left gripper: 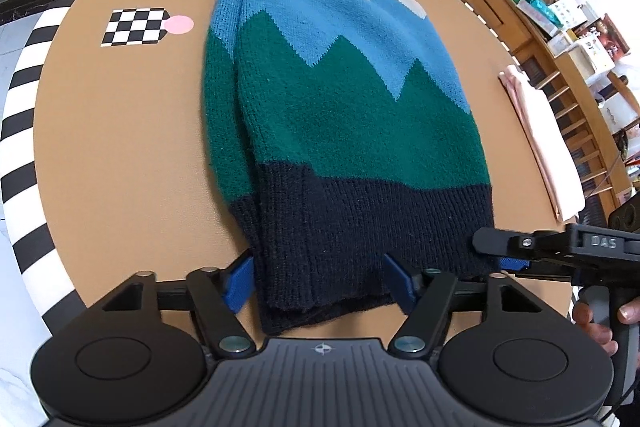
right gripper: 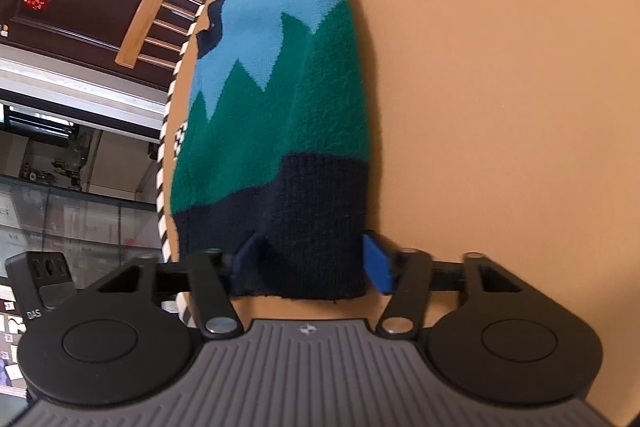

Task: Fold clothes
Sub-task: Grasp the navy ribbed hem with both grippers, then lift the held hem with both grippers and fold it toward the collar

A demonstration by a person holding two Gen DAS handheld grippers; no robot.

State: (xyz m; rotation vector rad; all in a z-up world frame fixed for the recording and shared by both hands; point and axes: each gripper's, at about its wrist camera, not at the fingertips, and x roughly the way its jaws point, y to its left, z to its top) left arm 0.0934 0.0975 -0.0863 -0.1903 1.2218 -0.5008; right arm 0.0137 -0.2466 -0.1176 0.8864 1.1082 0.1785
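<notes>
The soft, floppy knitted sweater [left gripper: 340, 115] is being kept flat on the round table [left gripper: 120, 147], its thick navy hem [left gripper: 360, 227] being straddled by the spread left hand-held gripper [left gripper: 318, 283] and right hand-held gripper [right gripper: 310, 263].

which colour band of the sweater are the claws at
The navy ribbed hem band, the sweater's nearest edge. Both the left claw and right claw straddle it; the green, blue and cream bands lie farther away.
</notes>
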